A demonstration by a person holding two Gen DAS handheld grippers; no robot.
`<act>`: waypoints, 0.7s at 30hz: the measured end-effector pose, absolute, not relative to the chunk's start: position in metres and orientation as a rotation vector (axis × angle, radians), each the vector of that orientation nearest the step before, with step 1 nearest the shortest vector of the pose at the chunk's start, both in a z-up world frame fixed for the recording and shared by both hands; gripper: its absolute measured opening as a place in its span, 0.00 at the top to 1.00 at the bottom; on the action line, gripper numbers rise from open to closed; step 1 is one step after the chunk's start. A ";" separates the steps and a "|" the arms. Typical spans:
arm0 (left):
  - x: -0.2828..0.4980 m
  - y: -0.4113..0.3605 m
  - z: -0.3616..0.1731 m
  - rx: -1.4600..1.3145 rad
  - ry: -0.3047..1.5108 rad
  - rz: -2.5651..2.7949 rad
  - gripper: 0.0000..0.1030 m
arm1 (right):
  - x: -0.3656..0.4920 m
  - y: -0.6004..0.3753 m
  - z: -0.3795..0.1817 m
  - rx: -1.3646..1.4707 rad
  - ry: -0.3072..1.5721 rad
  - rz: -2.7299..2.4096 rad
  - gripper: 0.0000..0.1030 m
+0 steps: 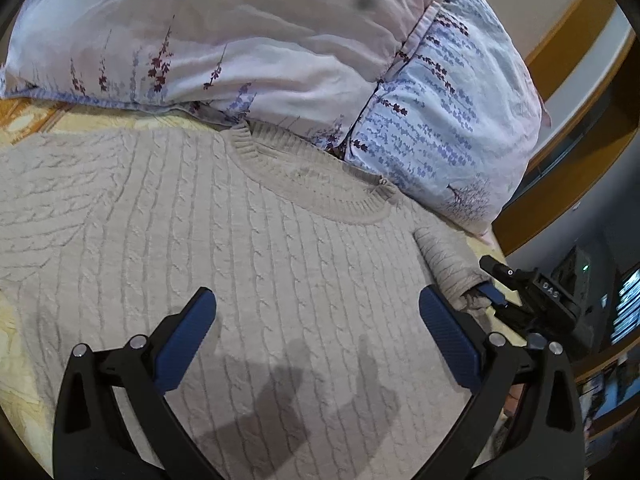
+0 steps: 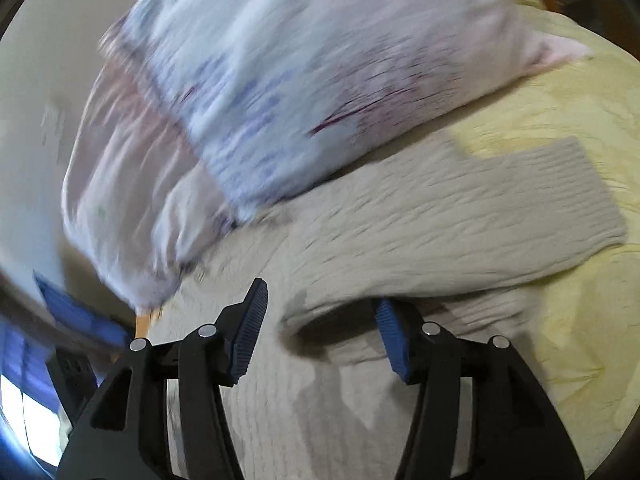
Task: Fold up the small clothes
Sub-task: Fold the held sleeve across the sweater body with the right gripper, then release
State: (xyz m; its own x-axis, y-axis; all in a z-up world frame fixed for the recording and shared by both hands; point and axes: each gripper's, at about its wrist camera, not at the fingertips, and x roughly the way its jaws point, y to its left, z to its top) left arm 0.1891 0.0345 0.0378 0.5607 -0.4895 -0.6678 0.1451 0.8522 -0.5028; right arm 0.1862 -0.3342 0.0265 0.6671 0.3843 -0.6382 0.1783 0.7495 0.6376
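Observation:
A beige cable-knit sweater (image 1: 248,256) lies flat on a yellow bed sheet (image 2: 560,120), its ribbed collar (image 1: 320,184) toward the pillows. My left gripper (image 1: 316,312) is open and empty above the sweater's chest. My right gripper (image 2: 320,320) is open, its fingers either side of a raised fold of the sweater (image 2: 400,240); a sleeve with a ribbed cuff (image 2: 572,196) stretches to the right. In the left wrist view the right gripper (image 1: 520,292) sits at the sweater's right sleeve (image 1: 444,260). The right wrist view is motion-blurred.
Two floral pillows, pale pink (image 1: 224,28) and white-blue (image 1: 452,112), lie just behind the collar. A wooden bed frame (image 1: 568,184) runs along the right. Shelves and a lit screen (image 1: 624,308) stand beyond the bed edge.

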 end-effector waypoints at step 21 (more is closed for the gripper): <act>0.204 0.089 0.033 -0.621 0.883 -0.372 0.13 | 0.214 -0.283 0.102 0.370 0.647 -0.017 0.88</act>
State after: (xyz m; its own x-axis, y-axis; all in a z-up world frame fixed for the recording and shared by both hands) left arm 0.2045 0.0888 0.0333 0.5883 -0.5421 -0.6000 0.0507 0.7653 -0.6417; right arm 0.2140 -0.2832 0.1021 0.8001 0.0990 -0.5916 0.1293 0.9346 0.3313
